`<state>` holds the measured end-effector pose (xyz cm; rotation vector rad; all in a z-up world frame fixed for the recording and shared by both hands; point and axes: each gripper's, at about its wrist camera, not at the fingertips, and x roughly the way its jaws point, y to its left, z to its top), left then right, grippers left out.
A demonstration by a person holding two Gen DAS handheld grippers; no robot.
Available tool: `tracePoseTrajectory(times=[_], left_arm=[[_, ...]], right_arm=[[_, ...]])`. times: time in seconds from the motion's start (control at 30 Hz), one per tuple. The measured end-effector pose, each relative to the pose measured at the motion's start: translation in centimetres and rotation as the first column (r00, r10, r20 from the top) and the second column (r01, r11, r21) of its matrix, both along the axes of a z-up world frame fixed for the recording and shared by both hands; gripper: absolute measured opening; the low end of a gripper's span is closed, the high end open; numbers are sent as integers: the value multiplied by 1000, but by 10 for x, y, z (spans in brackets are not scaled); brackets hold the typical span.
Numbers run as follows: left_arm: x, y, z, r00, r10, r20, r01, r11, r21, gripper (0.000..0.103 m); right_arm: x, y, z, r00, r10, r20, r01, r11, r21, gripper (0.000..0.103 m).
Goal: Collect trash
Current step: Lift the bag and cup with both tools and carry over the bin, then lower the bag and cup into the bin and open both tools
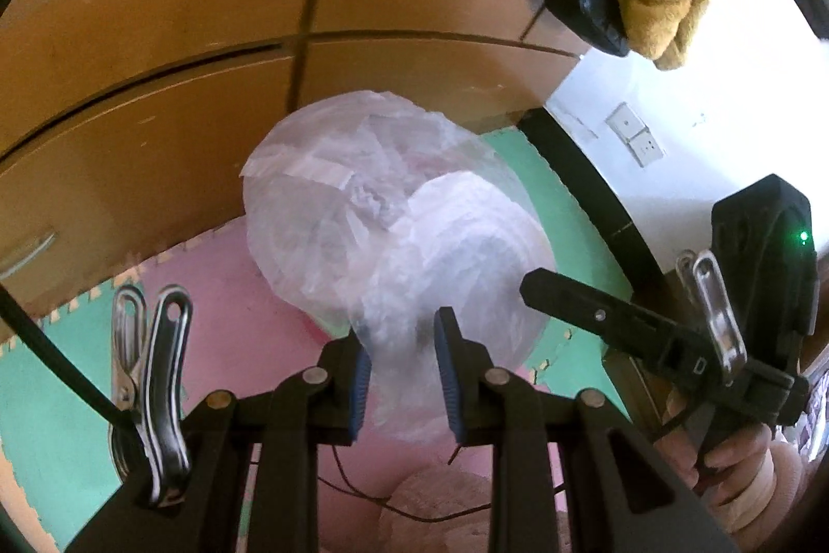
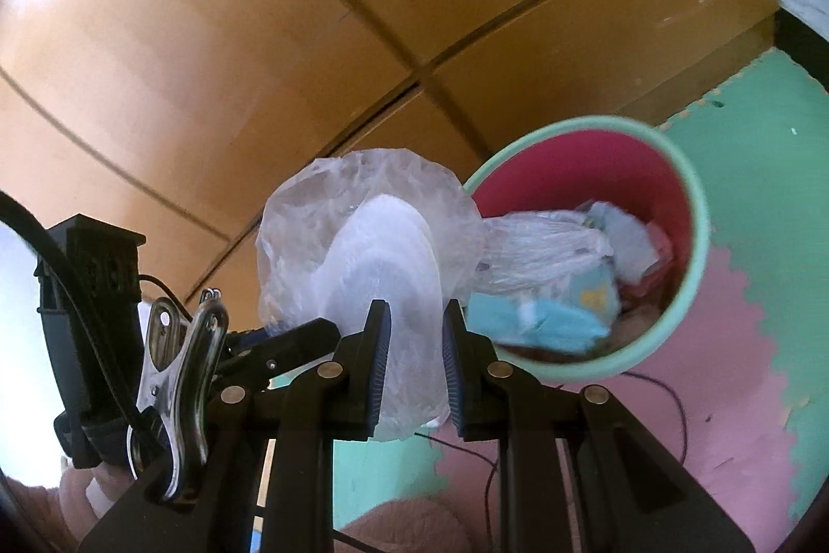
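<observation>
Hanging between both grippers, the plastic bag [image 2: 362, 242] is pinched by the left gripper [image 1: 403, 377] and right gripper [image 2: 412, 361], jaws narrow on it; the bin [image 2: 694, 211] sits below, nearer the right.

The floor [image 2: 767, 211] is covered in interlocking foam mats — green and pink tiles joined along toothed seams. Ahead and to the right of the right gripper [image 2: 412, 345], a bin [image 2: 694, 221] with a mint-green rim and pink inside stands on the mats, near the wooden wardrobe [image 2: 259, 60]. A thin dark cable [image 2: 668, 402] trails over the pink tile — just beneath that gripper.
</observation>
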<state>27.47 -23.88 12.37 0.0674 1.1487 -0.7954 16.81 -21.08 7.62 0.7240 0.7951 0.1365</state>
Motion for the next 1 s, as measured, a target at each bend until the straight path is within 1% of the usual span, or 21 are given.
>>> tracePoseTrajectory(times=[0.2, 0.3, 0.43, 0.57, 0.83, 1.0], left_arm=[[18, -40, -8, 998, -53, -16, 54, 998, 16, 24], [27, -60, -19, 997, -78, -18, 78, 996, 32, 24], [38, -75, -39, 995, -82, -50, 84, 996, 42, 24], [49, -94, -60, 994, -88, -65, 92, 994, 64, 24], [68, -116, -93, 994, -71, -84, 79, 991, 106, 24], [78, -128, -108, 994, -76, -84, 87, 988, 128, 24]], right_arm=[[4, -41, -2, 997, -79, -12, 79, 997, 13, 22], [9, -56, -10, 994, -109, -23, 110, 994, 20, 22], [17, -70, -24, 989, -137, -48, 139, 990, 24, 22], [25, -81, -39, 986, -151, -72, 153, 988, 20, 22], [43, -102, -71, 982, -154, -112, 158, 987, 30, 22], [52, -106, -78, 980, -155, -122, 158, 987, 13, 22]])
